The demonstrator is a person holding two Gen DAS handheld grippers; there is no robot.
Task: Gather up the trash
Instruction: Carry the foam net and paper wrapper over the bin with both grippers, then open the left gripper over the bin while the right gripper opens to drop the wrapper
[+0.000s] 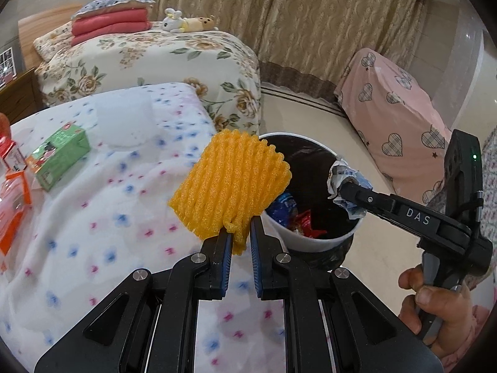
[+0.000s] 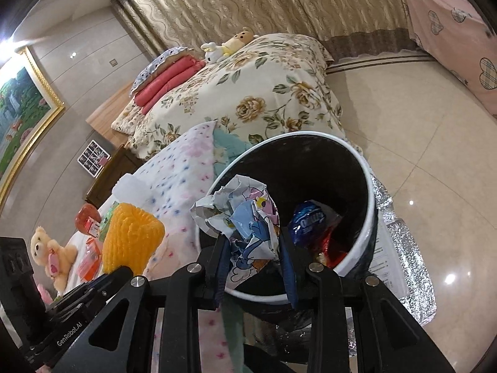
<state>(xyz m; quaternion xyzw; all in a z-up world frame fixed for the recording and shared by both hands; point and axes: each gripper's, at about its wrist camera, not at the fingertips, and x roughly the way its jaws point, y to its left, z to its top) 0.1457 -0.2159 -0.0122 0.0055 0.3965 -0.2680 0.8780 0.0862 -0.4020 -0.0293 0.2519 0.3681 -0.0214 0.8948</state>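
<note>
My left gripper (image 1: pixel 239 228) is shut on a yellow foam net (image 1: pixel 230 186), held just left of the white trash bin (image 1: pixel 313 242). The bin has a black liner and holds a blue packet (image 2: pixel 307 220) and red wrappers (image 2: pixel 334 248). My right gripper (image 2: pixel 252 239) is shut on a crumpled printed paper wrapper (image 2: pixel 245 217) over the bin's near rim (image 2: pixel 264 298). In the left wrist view the right gripper (image 1: pixel 343 191) reaches in from the right, paper wrapper (image 1: pixel 348 183) at its tip above the bin's right rim. The foam net (image 2: pixel 130 239) shows left in the right wrist view.
A blanket with pink and blue flowers (image 1: pixel 108 217) carries a green carton (image 1: pixel 59 155) and orange boxes (image 1: pixel 12 192). A teddy bear (image 2: pixel 49 251) and a red apple (image 2: pixel 87 216) lie farther left. A floral bed (image 1: pixel 155 62), a pink covered seat (image 1: pixel 397 118) and a silver foil bag (image 2: pixel 400 248) surround the bin.
</note>
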